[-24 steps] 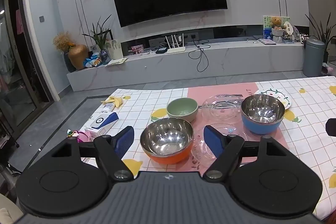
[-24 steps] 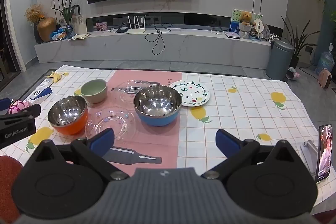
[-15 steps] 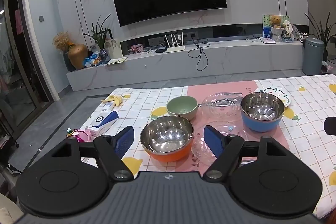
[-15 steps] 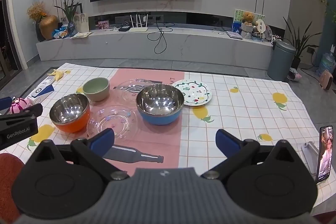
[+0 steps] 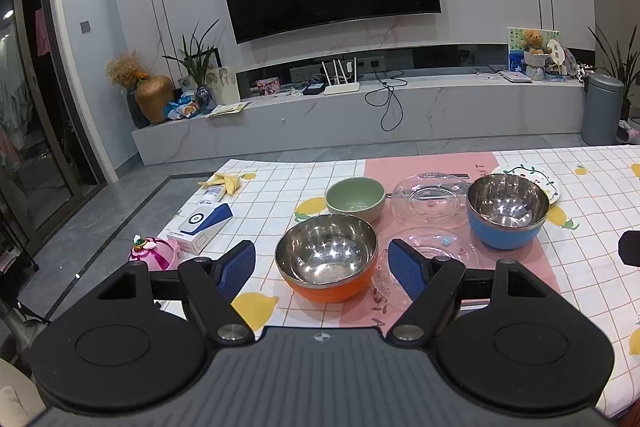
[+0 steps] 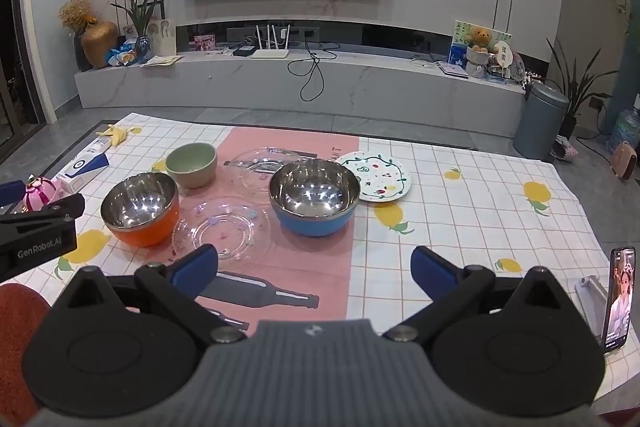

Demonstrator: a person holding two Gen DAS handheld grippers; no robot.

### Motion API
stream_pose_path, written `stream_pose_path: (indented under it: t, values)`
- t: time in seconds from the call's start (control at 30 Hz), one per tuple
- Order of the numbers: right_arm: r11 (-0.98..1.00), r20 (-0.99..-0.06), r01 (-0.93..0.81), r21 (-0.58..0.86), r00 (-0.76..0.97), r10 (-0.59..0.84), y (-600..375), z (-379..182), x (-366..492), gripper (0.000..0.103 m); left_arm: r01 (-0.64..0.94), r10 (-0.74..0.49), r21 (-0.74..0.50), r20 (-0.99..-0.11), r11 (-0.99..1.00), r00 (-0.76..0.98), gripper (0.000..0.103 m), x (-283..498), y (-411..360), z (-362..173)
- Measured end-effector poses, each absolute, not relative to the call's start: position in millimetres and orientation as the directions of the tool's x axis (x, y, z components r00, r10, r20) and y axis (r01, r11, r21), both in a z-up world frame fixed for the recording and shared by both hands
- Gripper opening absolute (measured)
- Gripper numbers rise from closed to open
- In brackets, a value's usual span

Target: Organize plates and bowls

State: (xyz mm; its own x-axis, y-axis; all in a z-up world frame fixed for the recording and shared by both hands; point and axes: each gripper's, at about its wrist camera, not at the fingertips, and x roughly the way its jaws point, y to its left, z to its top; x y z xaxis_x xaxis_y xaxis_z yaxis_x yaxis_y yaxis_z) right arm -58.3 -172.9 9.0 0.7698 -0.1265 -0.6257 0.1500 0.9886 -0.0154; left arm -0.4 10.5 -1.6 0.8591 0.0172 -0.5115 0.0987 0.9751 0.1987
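We see the orange bowl (image 5: 326,261) upright, mouth up; both grippers (image 5: 322,267) (image 6: 314,267) spread empty; "GenRobot.AI" legible.

The left gripper (image 5: 322,263) is level, its blue-padded fingers (image 5: 404,269) spread wide apart and holding nothing. The right gripper (image 6: 314,267) is likewise level and empty, its fingers (image 6: 430,269) parted wider still. In the right wrist view the left gripper's black finger arm enters from the left edge, while in the left wrist view a dark bit at the right edge may be the right gripper, though that cannot be told for sure.
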Motion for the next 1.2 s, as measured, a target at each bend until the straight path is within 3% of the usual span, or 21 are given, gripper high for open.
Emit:
stream_pose_path:
  t: [1.2]
  values:
    - [0.989, -0.638, 0.146, -0.008, 0.761, -0.117, -170.0, 5.5, -54.9, 0.101, 0.106, 0.014, 0.2, -0.521, 0.974, 0.853, 0.089, -0.1, 10.1, -6.5]
